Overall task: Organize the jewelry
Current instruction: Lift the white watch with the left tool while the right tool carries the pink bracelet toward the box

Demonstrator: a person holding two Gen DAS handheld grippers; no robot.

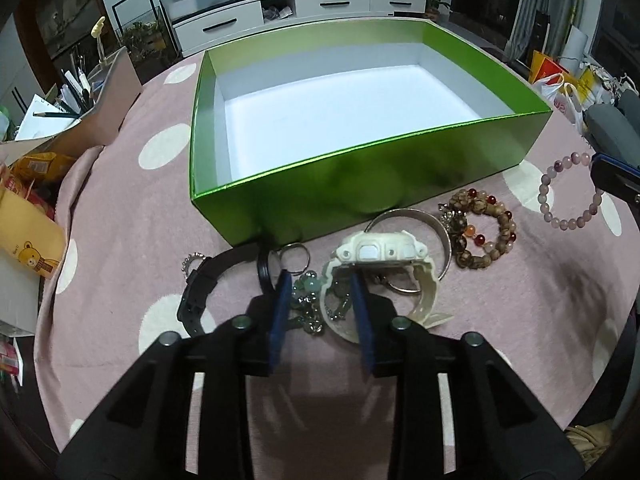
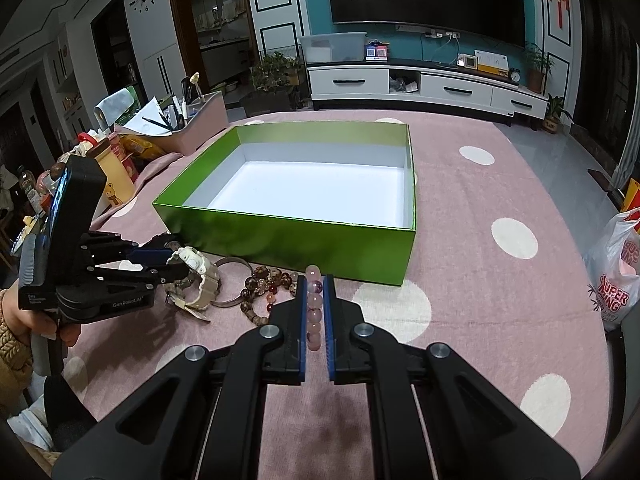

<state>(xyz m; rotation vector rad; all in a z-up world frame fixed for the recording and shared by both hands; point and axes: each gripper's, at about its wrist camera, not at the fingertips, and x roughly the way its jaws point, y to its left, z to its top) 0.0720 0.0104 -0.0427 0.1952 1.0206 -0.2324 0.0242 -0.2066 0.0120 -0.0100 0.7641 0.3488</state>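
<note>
Two grippers over jewelry beside an open green box on a pink dotted tablecloth.

Left wrist view: the left gripper point(image 1: 320, 280) has its fingers apart, one on each side of the cream watch's point(image 1: 374, 254) strap and a green bead charm point(image 1: 306, 286), with no firm pinch visible. The green box point(image 1: 360, 184), white inside, sits mid-table, and the jewelry lies along its near wall: one black watch point(image 1: 196, 292), one key ring point(image 1: 294, 256), one metal bangle point(image 1: 412, 216), one brown-and-red bead bracelet point(image 1: 480, 232) and one pale pink bead bracelet point(image 1: 568, 192).
Right wrist view: the right gripper point(image 2: 315, 280) is clamped on the pale pink bead bracelet point(image 2: 314, 312), near the box's point(image 2: 288, 236) near wall. The left gripper's point(image 2: 178, 264) body reads "GenRobot.AI". A plastic bag point(image 2: 616, 276) at the table's right edge reads "SUPER".
</note>
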